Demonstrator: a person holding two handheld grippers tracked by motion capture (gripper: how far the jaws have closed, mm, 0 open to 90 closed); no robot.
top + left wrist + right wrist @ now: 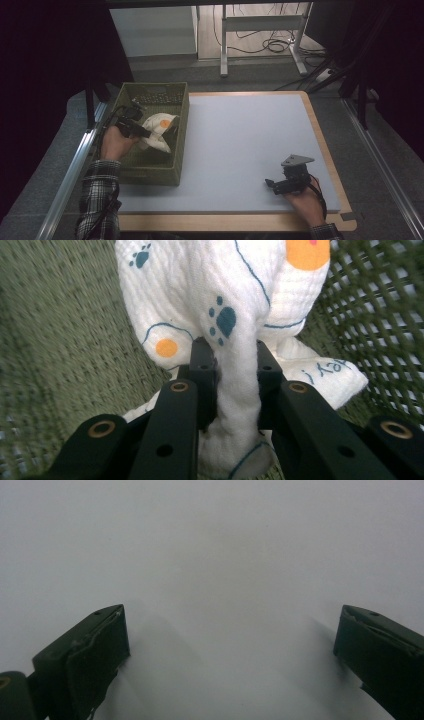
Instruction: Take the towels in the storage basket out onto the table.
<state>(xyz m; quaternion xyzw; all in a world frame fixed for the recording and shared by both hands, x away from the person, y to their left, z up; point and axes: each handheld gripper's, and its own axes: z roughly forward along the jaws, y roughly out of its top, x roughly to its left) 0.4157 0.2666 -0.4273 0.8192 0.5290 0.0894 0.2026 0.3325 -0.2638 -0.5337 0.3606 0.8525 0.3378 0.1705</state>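
Table: we are working at a wide pale mat [240,150] that is covering a wooden tabletop [330,150], and most of the mat is lying bare in front of us
Basket: a green woven basket [182,130] is sitting on the mat's left part, its mesh wall showing to the right in the left gripper view
Cloth: a white cloth [200,300] printed with teal paw marks and orange dots is hanging bunched inside the basket, its lower folds trailing toward the basket floor; whether they are touching it we cannot tell
Left gripper: our left gripper [232,375] is reaching into the basket and clamping a gathered ridge of the cloth between its black jaws, which are pressing in on the fabric from both sides
Right gripper: our right gripper [272,183] is waiting near the mat's right front, well apart from the basket, with its jaws spread wide and nothing between them
Step in hand: we are judging this to be the lift of the cloth out of the basket
Next move: we are expecting to need a straight rise until the trailing folds are clearing the rim, then a carry rightward over the bare mat, where the free gripper could be taking a second corner
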